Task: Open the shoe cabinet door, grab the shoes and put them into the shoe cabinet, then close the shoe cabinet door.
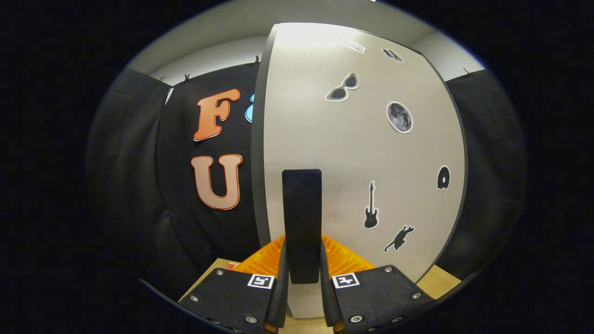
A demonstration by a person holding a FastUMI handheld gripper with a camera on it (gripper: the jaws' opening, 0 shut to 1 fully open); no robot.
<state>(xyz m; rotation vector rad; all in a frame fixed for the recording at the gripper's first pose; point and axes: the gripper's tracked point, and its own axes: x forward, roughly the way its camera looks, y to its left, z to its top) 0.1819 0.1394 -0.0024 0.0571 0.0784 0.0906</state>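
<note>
We see the gripper clamped on the dark upright handle, both fingers pressing its sides. The handle sits near the left edge of the white shoe cabinet door, which carries stickers and stands on the wooden bench.

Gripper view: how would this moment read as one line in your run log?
step: door handle grasp | gripper: jaws closed on black handle | cabinet door: white, stickered, just ahead | shoes: unseen
</note>
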